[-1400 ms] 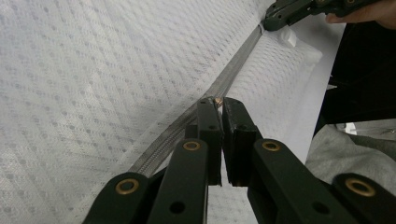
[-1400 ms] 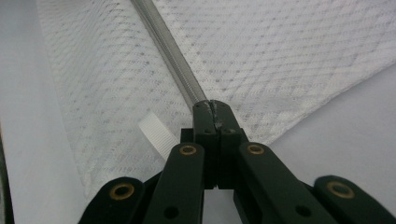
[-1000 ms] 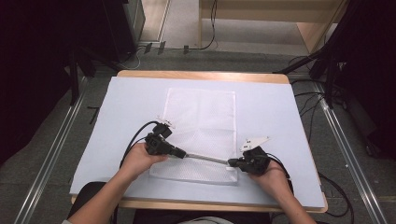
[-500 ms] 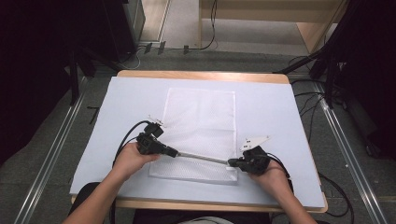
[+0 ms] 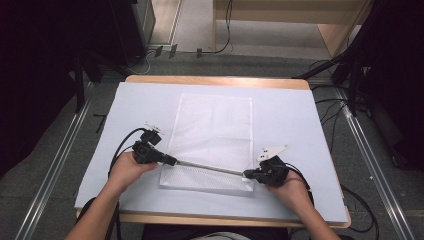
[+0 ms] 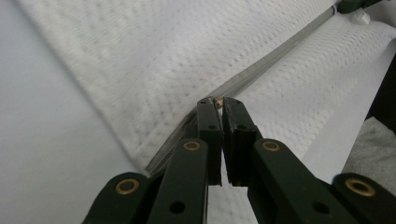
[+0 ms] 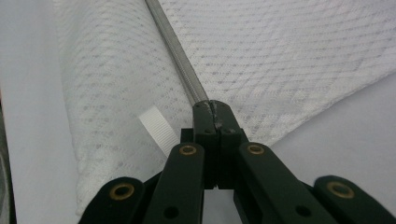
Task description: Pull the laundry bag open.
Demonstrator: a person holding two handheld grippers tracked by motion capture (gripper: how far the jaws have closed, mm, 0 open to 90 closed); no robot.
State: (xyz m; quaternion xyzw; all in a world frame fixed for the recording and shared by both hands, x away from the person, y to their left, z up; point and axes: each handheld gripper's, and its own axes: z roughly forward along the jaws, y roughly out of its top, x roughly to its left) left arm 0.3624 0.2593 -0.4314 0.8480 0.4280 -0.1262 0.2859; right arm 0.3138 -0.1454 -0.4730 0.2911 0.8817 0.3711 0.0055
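A white mesh bag (image 5: 212,130) lies flat on the table, with a grey zipper (image 5: 210,167) running across its near end. My left gripper (image 5: 174,161) is at the bag's left edge, shut on the small brass zipper pull (image 6: 218,99). Seen from the left gripper (image 6: 217,101), the zipper (image 6: 275,58) stretches away to the upper right. My right gripper (image 5: 246,174) is at the bag's right edge, shut on the zipper's end (image 7: 205,99). In the right gripper view the gripper (image 7: 213,105) has a white ribbon tab (image 7: 156,128) just left of its jaws.
A white sheet (image 5: 300,120) covers the wooden table (image 5: 215,80). Cables trail from both grippers, and more cables lie on the floor beyond the table. Metal rails run along the floor on both sides.
My left gripper has slid to the left along the zipper, from over the bag to its left edge. The right gripper has stayed in place.
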